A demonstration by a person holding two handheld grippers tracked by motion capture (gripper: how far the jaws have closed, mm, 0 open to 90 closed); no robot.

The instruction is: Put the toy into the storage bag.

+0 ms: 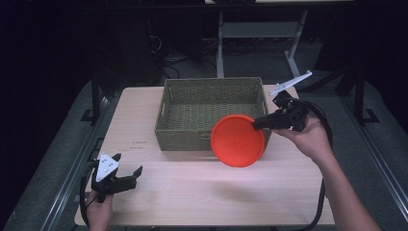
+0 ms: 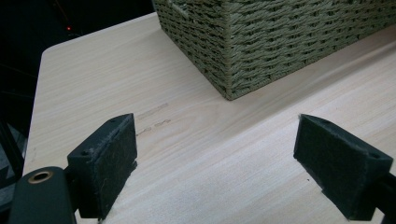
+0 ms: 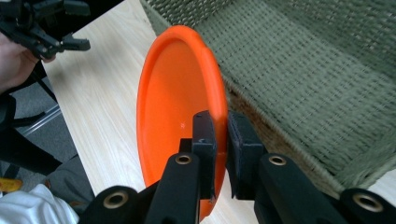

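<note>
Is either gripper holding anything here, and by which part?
The right gripper pinches the orange plate by its rim, tilted up at the basket. The left gripper is open, holding nothing.

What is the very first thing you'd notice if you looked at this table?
The bright orange plate jumps out: the right hand-held gripper pinches its rim and holds it tilted at the front right corner of the green woven basket. That basket sits at the back middle of the pale wooden table. The left hand-held gripper rests open near the table's front left corner.
</note>
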